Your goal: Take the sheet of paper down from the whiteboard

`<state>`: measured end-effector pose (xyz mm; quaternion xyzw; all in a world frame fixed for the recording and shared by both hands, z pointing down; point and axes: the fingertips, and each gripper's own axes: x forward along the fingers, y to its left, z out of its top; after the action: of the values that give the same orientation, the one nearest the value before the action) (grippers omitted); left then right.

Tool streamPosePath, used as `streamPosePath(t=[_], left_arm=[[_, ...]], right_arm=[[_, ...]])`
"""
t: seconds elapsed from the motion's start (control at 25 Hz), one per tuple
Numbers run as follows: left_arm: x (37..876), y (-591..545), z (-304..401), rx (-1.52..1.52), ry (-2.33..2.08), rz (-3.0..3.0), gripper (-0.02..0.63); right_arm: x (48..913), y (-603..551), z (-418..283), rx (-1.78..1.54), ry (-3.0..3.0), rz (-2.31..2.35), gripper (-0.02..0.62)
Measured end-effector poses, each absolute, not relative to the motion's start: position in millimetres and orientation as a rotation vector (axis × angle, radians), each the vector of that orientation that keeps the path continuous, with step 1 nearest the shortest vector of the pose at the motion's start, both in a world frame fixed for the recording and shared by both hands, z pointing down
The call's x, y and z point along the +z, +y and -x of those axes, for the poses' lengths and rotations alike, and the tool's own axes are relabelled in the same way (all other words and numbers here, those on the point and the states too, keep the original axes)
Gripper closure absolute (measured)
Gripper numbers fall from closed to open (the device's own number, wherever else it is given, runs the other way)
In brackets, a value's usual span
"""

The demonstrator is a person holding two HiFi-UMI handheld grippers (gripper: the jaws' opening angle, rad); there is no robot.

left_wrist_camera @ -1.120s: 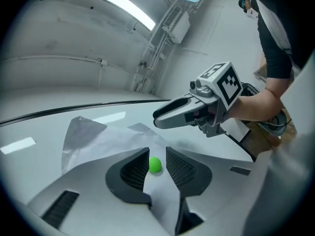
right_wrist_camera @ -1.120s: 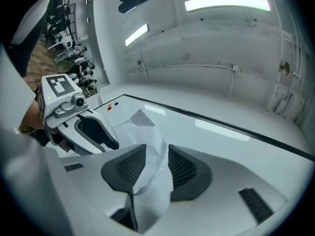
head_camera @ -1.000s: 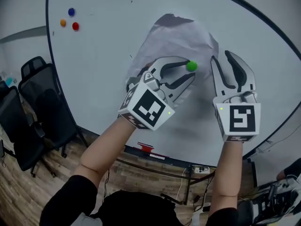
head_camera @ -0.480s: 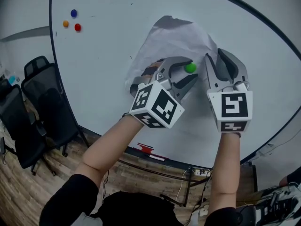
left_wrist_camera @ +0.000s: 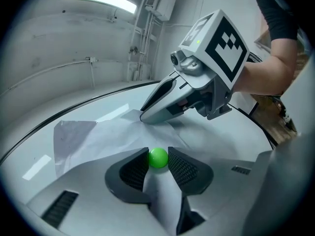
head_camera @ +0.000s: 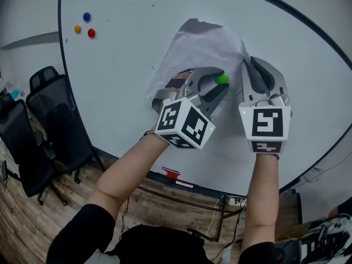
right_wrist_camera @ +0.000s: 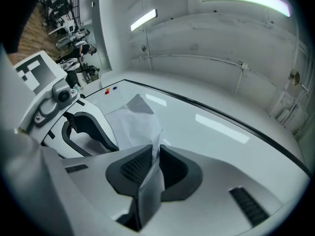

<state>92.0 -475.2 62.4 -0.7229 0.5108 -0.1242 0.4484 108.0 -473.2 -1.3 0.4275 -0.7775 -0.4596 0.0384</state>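
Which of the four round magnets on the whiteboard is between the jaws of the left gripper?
The green round magnet, on the white paper sheet; the blue, orange and red magnets cluster far left.

I count one whiteboard (head_camera: pixel 121 81) on my feed, and one sheet of paper (head_camera: pixel 203 43). There are four round magnets: one green magnet (head_camera: pixel 222 79), one blue magnet (head_camera: pixel 86 17), one orange magnet (head_camera: pixel 77 29) and one red magnet (head_camera: pixel 91 33). I see two black chairs: a farther chair (head_camera: pixel 43 81) and a nearer chair (head_camera: pixel 22 144). There is one small red item (head_camera: pixel 170 173), too small for me to identify.
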Motion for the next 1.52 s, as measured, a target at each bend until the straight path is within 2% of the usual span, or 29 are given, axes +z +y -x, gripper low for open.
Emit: streamPosePath(t=[0.2, 0.64, 1.08, 1.52], left_arm=[[62, -471, -96, -0.322, 1.258, 1.802, 0.474], [57, -444, -101, -0.31, 1.207, 1.827, 0.475], [42, -425, -81, -0.253, 1.194, 1.811, 0.476], [22, -413, -36, -0.226, 1.272, 1.775, 0.475]], right_arm=[[-4, -466, -111, -1.417, -2.391, -1.315, 0.561], [-8, -456, -114, -1.408, -2.436, -1.306, 0.574], [21, -497, -111, -1.348, -2.417, -1.275, 0.574], [49, -452, -138, -1.334, -2.42, -1.301, 0.574]])
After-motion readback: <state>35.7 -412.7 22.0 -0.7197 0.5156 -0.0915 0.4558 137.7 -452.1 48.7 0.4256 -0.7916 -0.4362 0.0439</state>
